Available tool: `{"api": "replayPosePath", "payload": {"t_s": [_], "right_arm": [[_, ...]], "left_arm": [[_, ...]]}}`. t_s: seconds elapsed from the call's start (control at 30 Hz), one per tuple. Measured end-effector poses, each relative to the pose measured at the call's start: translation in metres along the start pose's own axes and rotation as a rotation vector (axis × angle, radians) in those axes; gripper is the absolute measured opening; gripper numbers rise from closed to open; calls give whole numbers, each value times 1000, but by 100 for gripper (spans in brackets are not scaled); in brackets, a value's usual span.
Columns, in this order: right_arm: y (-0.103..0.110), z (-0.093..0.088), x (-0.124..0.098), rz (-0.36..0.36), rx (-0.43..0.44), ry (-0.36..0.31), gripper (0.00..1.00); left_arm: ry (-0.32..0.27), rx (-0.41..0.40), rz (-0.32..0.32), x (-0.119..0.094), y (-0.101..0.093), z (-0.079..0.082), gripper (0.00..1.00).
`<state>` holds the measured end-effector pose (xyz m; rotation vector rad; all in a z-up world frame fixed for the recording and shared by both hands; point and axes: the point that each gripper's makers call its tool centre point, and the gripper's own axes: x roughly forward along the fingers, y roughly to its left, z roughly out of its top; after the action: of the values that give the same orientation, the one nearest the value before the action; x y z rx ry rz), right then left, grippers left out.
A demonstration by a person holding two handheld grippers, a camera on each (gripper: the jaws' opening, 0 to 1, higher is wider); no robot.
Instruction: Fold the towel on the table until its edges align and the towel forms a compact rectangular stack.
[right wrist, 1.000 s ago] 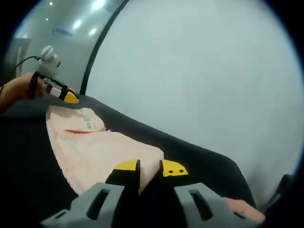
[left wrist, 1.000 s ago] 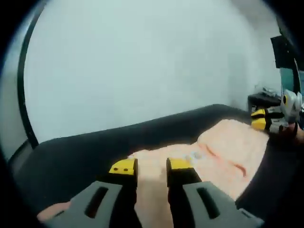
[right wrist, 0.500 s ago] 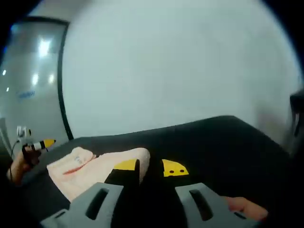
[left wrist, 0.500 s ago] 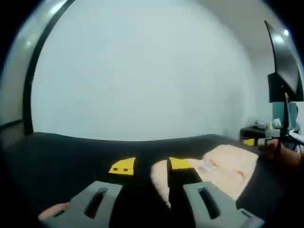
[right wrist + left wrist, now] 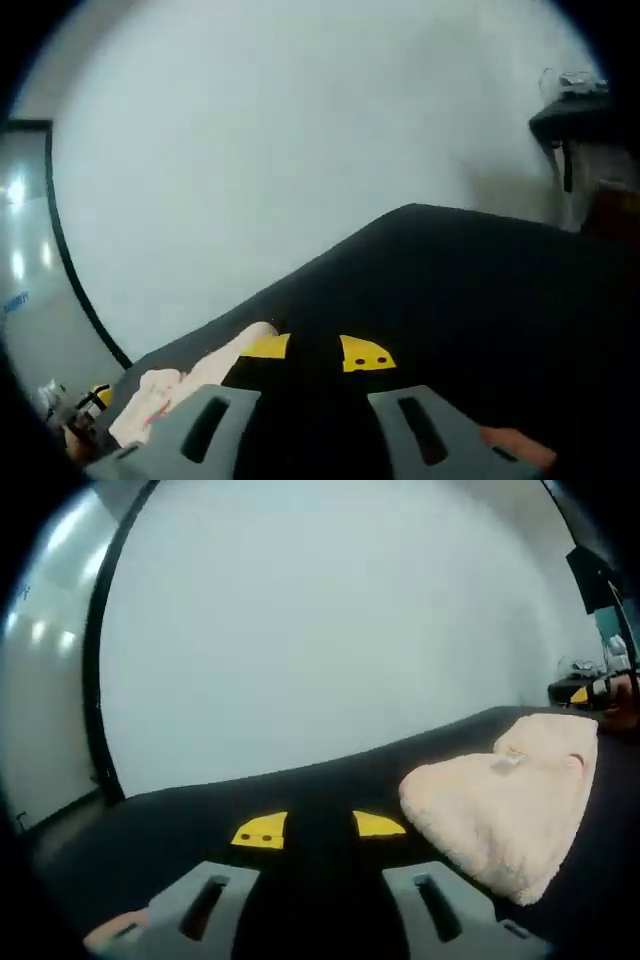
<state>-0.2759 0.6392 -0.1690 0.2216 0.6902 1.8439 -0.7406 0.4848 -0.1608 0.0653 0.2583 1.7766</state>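
Left gripper view: the left gripper (image 5: 319, 829) is seen with its yellow-tipped jaws spread and nothing between them, whereas half a second ago a fold of the peach towel (image 5: 505, 805) lay against the right jaw. The towel is now seen lying apart, to the right of the jaws, as a rounded, folded heap on the black table (image 5: 200, 810), with a small label uppermost. In the right gripper view, the right gripper (image 5: 314, 351) is likewise held with jaws parted and empty; the towel (image 5: 195, 385) is seen to the left of its left jaw, possibly touching it. The cloth has thus been released by both grippers, and a fold is judged complete, though the edges look rounded rather than squared. At the far right of the left gripper view a dark side table (image 5: 575, 687) with small items is noted. Nothing is seen blocking the towel.
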Motion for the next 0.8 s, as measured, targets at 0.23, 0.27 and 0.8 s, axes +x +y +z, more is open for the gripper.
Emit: {"api": "replayPosePath", "payload": {"t_s": [0.23,0.27,0.8], "right_arm": [[21,-59,3,-79,75,125,47],[18,-59,2,-102,13,117,45],[78,-24,-11,-69,-155,8,5]], "left_arm": [[11,-62,-17,-10,6,-3,26],[11,-75,-12,-12,10,-3,26],[-11,-319,14,-13,46,-16,26]]}}
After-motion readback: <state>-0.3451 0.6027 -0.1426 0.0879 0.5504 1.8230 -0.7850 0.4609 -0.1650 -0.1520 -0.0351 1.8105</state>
